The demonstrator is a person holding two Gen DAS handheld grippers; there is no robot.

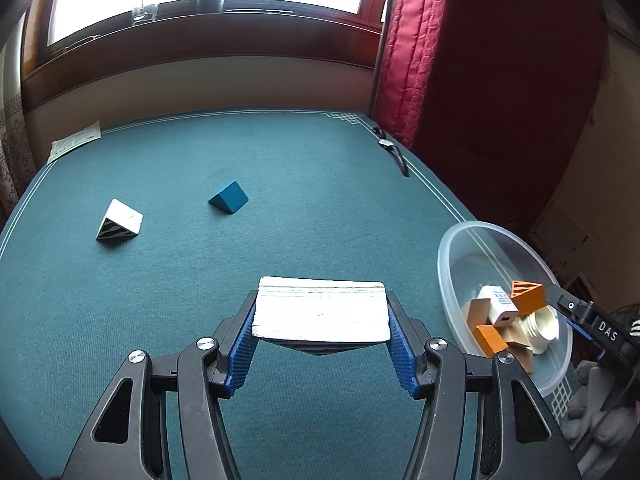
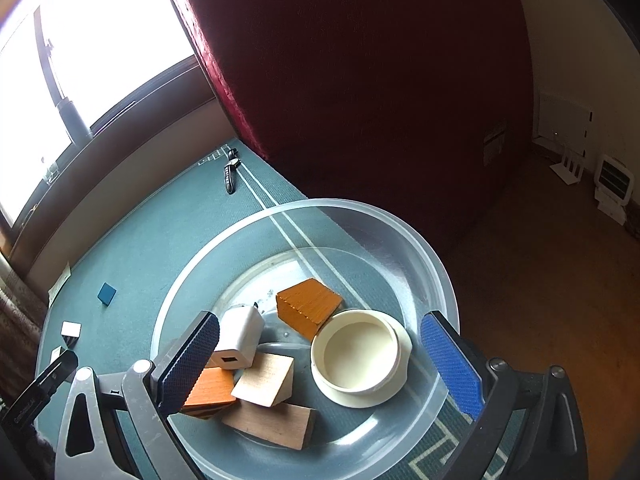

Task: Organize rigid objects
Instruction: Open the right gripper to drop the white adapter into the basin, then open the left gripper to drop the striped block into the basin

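My left gripper (image 1: 321, 322) is shut on a white wedge block (image 1: 321, 312) with a striped underside, held above the green table (image 1: 280, 168). Farther out on the felt lie a blue wedge (image 1: 229, 197) and a white striped wedge (image 1: 119, 221). To the right stands a clear plastic bowl (image 1: 456, 248) with blocks inside. My right gripper (image 2: 320, 354) hangs wide open over that bowl (image 2: 432, 264). Under it lie an orange block (image 2: 308, 306), a white charger cube (image 2: 240, 338), a cream lid (image 2: 360, 358), wooden blocks (image 2: 266, 378) and a second orange wedge (image 2: 210, 390). Nothing sits between its pads.
A wristwatch (image 1: 390, 148) lies near the table's far right edge. A paper sheet (image 1: 74, 142) rests at the far left corner. A red curtain (image 1: 480, 80) hangs to the right of the table, and a window sill runs behind it.
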